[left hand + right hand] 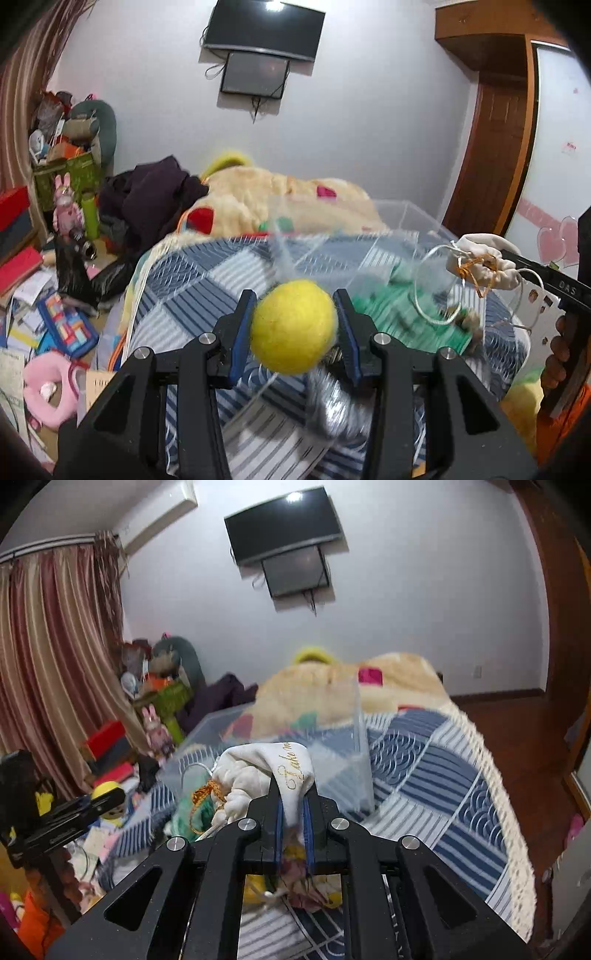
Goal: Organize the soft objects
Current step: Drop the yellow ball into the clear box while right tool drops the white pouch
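Carrying both items toward the clear plastic bin (343,738) on the bed: left gripper (294,325) clamps a yellow felt ball (293,326), right gripper (293,819) pinches a white drawstring pouch (273,775). Next, each should probably hover over the bin and release.

Two grippers counted: the left gripper (294,325) clamped on one yellow felt ball (294,326), the right gripper (293,814) pinching one white drawstring pouch (266,775) with gold script. One clear plastic bin (360,738) on one blue-and-white patchwork quilt (443,768); one cream plush blanket (258,195) behind it; one green knitted item (406,314), blurred. On the wall, two dark screens (264,29), one mounted just below the other; one pink rabbit doll (66,210) and one pink ring cushion (48,387) on the floor side.
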A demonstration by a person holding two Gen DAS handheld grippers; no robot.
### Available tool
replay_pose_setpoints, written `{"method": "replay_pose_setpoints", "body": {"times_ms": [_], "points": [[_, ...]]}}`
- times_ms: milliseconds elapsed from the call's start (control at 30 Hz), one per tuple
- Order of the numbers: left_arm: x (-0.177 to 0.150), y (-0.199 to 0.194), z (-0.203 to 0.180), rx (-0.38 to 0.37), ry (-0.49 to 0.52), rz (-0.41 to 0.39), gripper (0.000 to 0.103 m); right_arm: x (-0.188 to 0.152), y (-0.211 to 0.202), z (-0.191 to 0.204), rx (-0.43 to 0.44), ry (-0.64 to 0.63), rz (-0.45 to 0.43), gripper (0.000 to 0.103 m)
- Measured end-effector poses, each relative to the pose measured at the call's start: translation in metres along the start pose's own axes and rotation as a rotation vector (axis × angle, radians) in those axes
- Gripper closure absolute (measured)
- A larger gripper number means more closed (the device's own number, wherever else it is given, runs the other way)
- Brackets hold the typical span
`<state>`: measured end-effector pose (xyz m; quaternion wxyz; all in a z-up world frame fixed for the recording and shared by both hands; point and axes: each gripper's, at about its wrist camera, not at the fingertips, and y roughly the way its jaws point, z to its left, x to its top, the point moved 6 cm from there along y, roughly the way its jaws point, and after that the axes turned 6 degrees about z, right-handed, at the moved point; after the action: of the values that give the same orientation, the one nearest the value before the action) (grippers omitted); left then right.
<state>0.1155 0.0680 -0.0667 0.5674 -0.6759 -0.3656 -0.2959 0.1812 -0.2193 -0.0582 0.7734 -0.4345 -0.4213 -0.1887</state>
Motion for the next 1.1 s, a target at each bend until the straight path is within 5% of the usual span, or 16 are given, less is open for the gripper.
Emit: {"method": "replay_pose_setpoints", "body": {"times_ms": [267,500,933,1100], "points": [[0.048,0.013,-0.014,-0.017,0.034,-0.039,0.061,0.035,0.008,0.007,-0.036,-0.029,-0.065,0.095],[0.068,0.055,-0.021,-0.015,0.051,0.040,0.061,0.054,0.033,0.001,-0.056,-0.023,-0.038,0.095],[0.060,0.141,-0.023,-0.021,0.081,0.270,0.061,0.050,0.110,-0.003,-0.067,-0.066,0.196,0.095],[0.059,0.151,-0.033,-0.002,0.145,0.278,0.061,0.038,0.132,0.002,-0.097,-0.121,0.293,0.094]]}}
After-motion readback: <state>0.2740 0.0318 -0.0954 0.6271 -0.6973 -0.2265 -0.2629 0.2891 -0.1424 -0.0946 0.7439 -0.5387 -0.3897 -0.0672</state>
